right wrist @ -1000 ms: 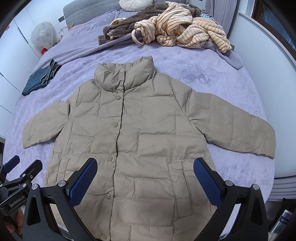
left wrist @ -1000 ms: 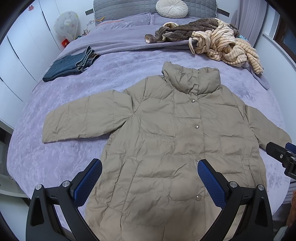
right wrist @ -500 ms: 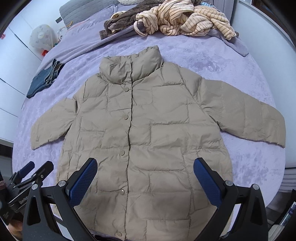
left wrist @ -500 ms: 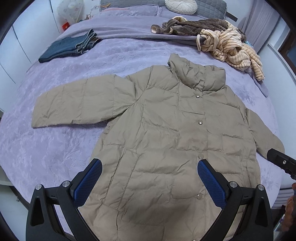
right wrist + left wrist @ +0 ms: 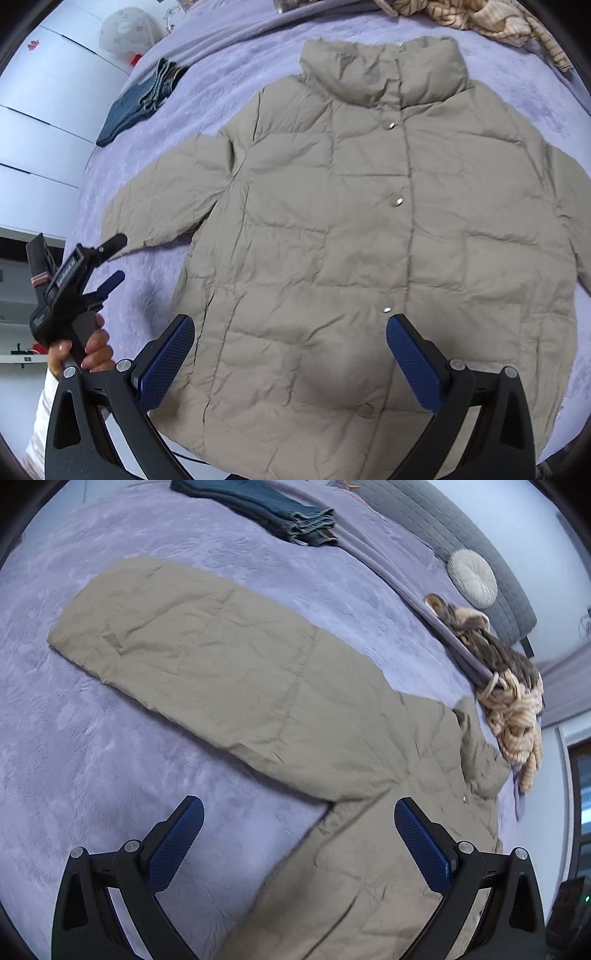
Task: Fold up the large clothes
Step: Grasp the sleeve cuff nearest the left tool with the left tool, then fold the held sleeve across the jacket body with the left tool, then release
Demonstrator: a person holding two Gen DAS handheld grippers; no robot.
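Observation:
A large beige puffer jacket point(image 5: 369, 229) lies flat, front up and snapped shut, on the purple bed point(image 5: 207, 88). Its left sleeve point(image 5: 207, 657) stretches out across the left wrist view. My left gripper point(image 5: 299, 823) is open and empty, low over the bed beside the armpit of that sleeve; it also shows in the right wrist view point(image 5: 120, 256) just off the sleeve's cuff. My right gripper point(image 5: 290, 339) is open and empty above the jacket's lower front.
Folded blue jeans point(image 5: 266, 509) lie on the far side of the bed. A heap of striped and brown clothes point(image 5: 513, 698) lies near the grey headboard with a round cushion point(image 5: 472, 578). White cabinets point(image 5: 33, 122) stand at the left of the bed.
My left gripper has swung left and dropped toward the jacket's left sleeve. My right gripper has moved lower and closer over the jacket's front. Both stayed open.

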